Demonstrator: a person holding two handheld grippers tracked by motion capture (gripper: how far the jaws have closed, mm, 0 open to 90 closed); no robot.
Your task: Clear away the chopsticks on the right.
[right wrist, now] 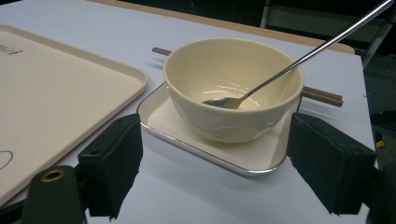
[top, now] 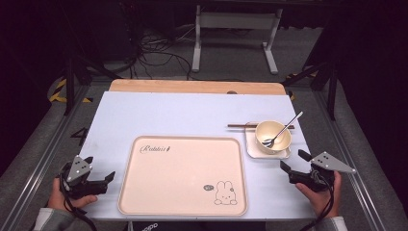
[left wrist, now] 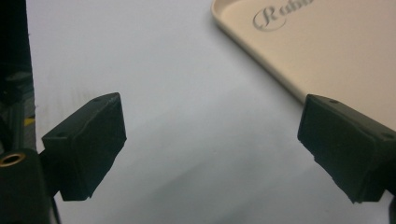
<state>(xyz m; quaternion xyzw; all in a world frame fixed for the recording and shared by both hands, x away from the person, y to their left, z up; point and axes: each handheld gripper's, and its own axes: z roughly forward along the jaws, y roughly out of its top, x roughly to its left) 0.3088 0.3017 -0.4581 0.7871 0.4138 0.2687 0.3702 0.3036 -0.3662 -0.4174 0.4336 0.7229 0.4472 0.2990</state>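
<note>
A cream bowl (top: 273, 136) (right wrist: 232, 88) stands on a small square white plate (top: 253, 148) (right wrist: 187, 130) at the table's right, with a metal spoon (top: 285, 129) (right wrist: 280, 70) leaning inside it. Brown chopsticks (top: 236, 126) (right wrist: 322, 95) lie just behind the plate. A large beige tray (top: 183, 175) (left wrist: 327, 51) (right wrist: 51, 98) printed with a rabbit lies at the front middle. My right gripper (top: 295, 161) (right wrist: 224, 168) is open just in front of the plate, jaws facing the bowl, nothing between them. My left gripper (top: 100, 169) (left wrist: 212, 149) is open over bare table left of the tray.
The table (top: 192, 113) has a pale blue-white top with a wooden strip (top: 192, 86) along its far edge. Behind it a metal frame (top: 235, 29) stands among cables (top: 159, 53) on the floor. Bare table top stretches between the tray and the far edge.
</note>
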